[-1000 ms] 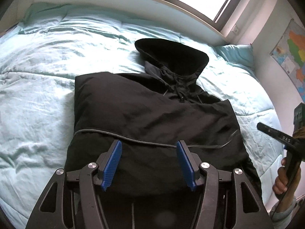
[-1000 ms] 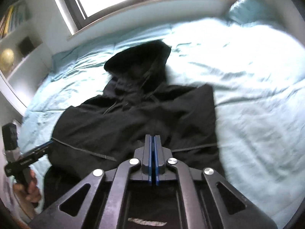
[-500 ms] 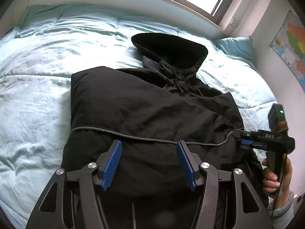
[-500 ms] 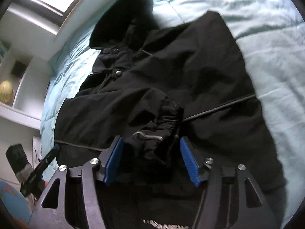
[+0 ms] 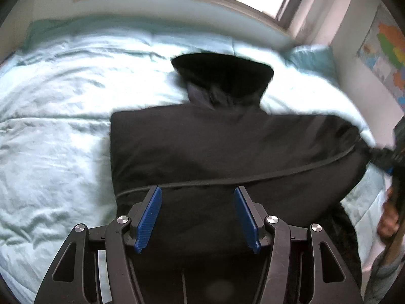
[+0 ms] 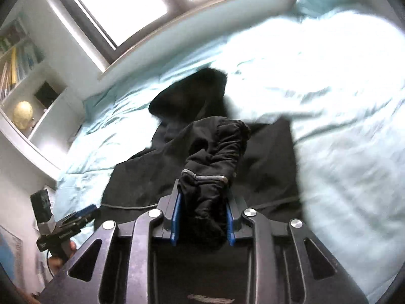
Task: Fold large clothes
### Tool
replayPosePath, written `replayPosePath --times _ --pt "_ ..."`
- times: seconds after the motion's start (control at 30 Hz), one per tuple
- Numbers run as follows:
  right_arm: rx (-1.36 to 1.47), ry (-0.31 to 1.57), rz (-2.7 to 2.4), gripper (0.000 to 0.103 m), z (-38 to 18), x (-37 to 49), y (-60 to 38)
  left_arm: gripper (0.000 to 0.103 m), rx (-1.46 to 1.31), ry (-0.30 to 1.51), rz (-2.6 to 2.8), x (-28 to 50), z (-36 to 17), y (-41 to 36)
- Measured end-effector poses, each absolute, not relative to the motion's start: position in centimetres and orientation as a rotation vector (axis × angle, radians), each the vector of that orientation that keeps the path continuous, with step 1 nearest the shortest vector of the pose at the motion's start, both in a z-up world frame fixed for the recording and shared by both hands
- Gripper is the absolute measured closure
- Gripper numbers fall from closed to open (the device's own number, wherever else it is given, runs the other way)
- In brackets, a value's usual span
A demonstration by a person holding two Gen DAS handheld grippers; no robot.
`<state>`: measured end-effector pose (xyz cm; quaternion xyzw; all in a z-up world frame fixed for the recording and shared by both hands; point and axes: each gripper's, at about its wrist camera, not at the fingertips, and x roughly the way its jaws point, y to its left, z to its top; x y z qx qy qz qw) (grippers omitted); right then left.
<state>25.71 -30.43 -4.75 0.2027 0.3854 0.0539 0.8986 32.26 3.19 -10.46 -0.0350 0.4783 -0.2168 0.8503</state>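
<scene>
The jacket (image 5: 227, 152) hem runs under the left gripper (image 5: 197, 212), out of sight. The right gripper (image 5: 387, 157) is blurred and cut by the frame edge. Bunched sleeve (image 6: 215, 157) hides the jacket front. Shelf books (image 6: 12, 63) are unreadable.

Right gripper (image 6: 202, 212): jaws have just been closing and now clamp a bunched sleeve (image 6: 215, 157) between the blue pads, tool pitched downward. Left gripper (image 5: 198, 214): jaws wide apart, nothing between the pads, tool pitched downward, hand gripping its handle.
</scene>
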Motion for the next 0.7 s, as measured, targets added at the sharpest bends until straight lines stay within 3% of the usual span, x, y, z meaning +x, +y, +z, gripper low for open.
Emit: replayPosePath --times 0.1,0.17,0.33,0.43,0.5,0.7 --pt "0.369 0.864 0.099 0.071 -7.1 27.6 -31.6 0.042 -0.010 1.075 -0.443 33.2 -14.1 1.4" --pt "0.334 0.974 0.055 0.070 -11.4 29.3 -31.9 0.042 0.051 1.064 -0.410 33.0 -15.9 0.5" --pt "0.428 1.066 0.064 0.069 -19.5 29.8 -33.4 0.041 0.145 1.042 -0.404 32.4 -16.4 -0.2" --pt "0.493 1.049 0.098 0.064 -19.0 29.2 -34.6 0.041 0.156 1.043 -0.427 32.2 -15.6 0.0" --pt "0.463 1.046 0.079 0.047 -17.3 28.5 -34.7 0.041 0.146 1.037 -0.436 31.9 -14.3 0.5" --pt "0.278 0.849 0.029 0.027 -9.1 26.8 -31.2 0.041 -0.024 0.990 -0.469 34.0 -10.2 1.5"
